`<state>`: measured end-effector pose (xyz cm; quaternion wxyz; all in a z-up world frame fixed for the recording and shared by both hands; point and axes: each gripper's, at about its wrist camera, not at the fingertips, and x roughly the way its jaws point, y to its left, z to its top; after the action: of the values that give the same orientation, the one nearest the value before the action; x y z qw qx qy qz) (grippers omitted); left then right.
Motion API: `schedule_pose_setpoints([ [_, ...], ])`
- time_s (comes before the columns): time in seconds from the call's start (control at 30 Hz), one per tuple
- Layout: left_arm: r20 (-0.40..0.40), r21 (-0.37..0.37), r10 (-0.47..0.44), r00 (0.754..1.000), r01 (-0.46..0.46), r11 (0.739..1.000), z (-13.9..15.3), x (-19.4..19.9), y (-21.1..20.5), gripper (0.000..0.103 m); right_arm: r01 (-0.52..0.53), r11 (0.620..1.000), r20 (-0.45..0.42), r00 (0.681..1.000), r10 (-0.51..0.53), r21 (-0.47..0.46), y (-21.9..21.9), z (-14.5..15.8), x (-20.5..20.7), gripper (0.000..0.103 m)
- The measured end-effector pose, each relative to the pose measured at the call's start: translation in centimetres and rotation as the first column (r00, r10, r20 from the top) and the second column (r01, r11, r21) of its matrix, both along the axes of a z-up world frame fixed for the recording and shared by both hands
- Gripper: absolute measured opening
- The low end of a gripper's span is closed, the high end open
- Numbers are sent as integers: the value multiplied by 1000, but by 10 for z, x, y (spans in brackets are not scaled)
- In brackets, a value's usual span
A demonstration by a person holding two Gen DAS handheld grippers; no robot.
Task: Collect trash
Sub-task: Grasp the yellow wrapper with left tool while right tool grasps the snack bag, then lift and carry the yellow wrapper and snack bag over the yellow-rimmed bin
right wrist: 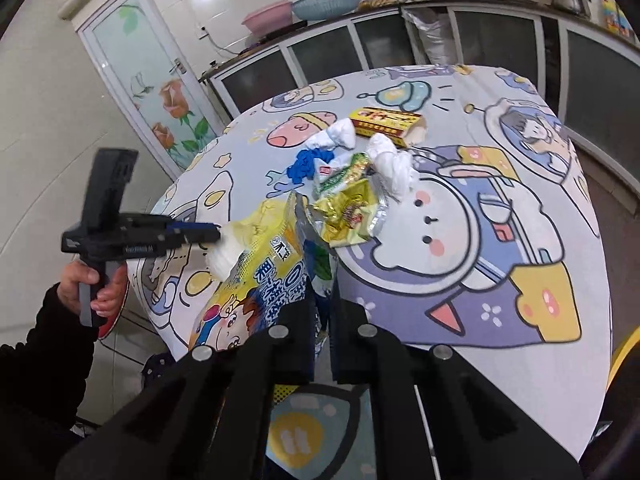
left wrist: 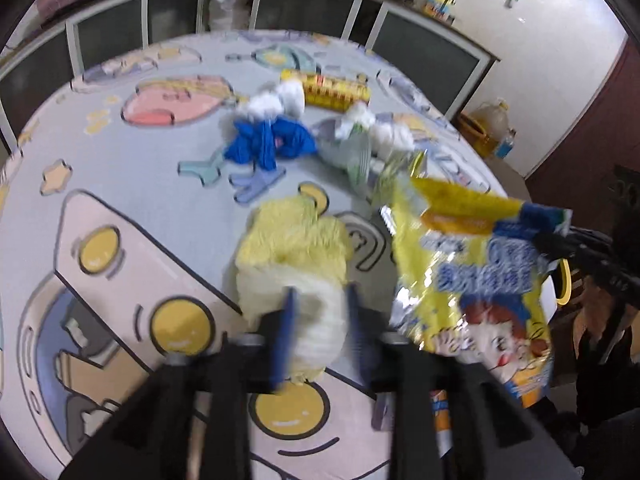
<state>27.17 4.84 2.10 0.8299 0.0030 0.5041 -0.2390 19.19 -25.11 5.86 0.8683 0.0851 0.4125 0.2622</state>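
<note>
1. Looking along the left gripper [left wrist: 318, 300]: its blue fingers [left wrist: 286, 320] stand apart astride a yellow tissue wad [left wrist: 292, 248], pads seemingly clear of it. A yellow bag [left wrist: 472, 280] hangs beside it from the right gripper [left wrist: 560, 240], over the table [left wrist: 120, 160].
2. Looking along the right gripper [right wrist: 320, 280]: jaws shut on the bag [right wrist: 256, 280] at the table's near edge. Other trash — blue glove [right wrist: 308, 164], white tissues [right wrist: 392, 160], wrappers [right wrist: 348, 208], box [right wrist: 384, 124] — lies mid-table.

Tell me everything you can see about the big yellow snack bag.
The yellow snack bag is a large, crinkly foil-lined packet printed with blue lettering and a cartoon face. Its torn top gapes, showing silver inside. The right gripper is shut on its upper edge, holding it up over the table's near edge. A pale yellow wad sits beside its mouth, between the left gripper's fingers.
</note>
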Motion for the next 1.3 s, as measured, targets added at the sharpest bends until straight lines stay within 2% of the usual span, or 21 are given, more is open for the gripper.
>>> schedule_pose_setpoints([
  [0.03,2,3,-5,1000,5,1000,-3,0,-4,50,8,1000,1,1000,-8,7,-4,1,-1,6],
  [0.07,7,13,-8,1000,8,1000,-4,-1,-6,56,15,1000,1,1000,-15,13,-7,2,-2,6],
  [0.13,12,33,-33,999,33,999,-3,-2,-13,88,26,1000,7,1000,-26,17,-13,3,-5,6],
  [0.17,13,59,-37,999,36,998,-4,-2,-16,93,32,999,7,999,-32,20,-16,3,-5,6],
  [0.23,18,130,-14,1000,11,992,-11,2,-21,94,38,999,11,999,-38,23,-20,5,-7,6],
  [0.3,-24,151,6,1000,-2,989,-22,10,-21,94,45,999,16,999,-46,26,-23,6,-7,6],
  [0.37,-63,177,22,998,-11,984,-37,15,-23,87,46,998,18,999,-47,32,-25,7,-7,6],
  [0.4,-69,184,24,997,-11,983,-41,15,-25,77,47,998,22,999,-48,34,-26,8,-8,6],
  [0.43,-54,219,43,998,-30,975,-43,15,-26,64,47,998,25,999,-48,35,-26,8,-8,6],
  [0.47,-41,232,55,998,-44,972,-42,15,-24,55,49,998,29,998,-50,33,-26,9,-9,6],
  [0.5,-28,218,78,997,-70,973,-36,15,-18,34,49,998,32,998,-50,33,-27,10,-10,6],
  [0.57,-43,126,105,994,-99,987,-24,16,-1,28,47,998,33,998,-48,41,-29,11,-11,6],
  [0.6,-38,104,128,991,-124,987,-17,16,7,27,46,998,34,998,-48,44,-30,11,-12,6],
  [0.67,1,121,152,988,-151,981,-6,11,15,27,52,997,38,998,-54,52,-33,12,-12,6],
  [0.8,30,78,155,987,-157,985,16,-1,21,27,65,995,38,997,-68,79,-40,15,-14,6],
  [1.03,134,42,78,988,-84,996,63,-19,-8,27,111,989,52,992,-116,101,-63,25,-25,6],
  [1.3,235,-39,-42,971,52,998,100,-30,-75,27,232,968,100,965,-242,101,-113,42,-58,6],
])
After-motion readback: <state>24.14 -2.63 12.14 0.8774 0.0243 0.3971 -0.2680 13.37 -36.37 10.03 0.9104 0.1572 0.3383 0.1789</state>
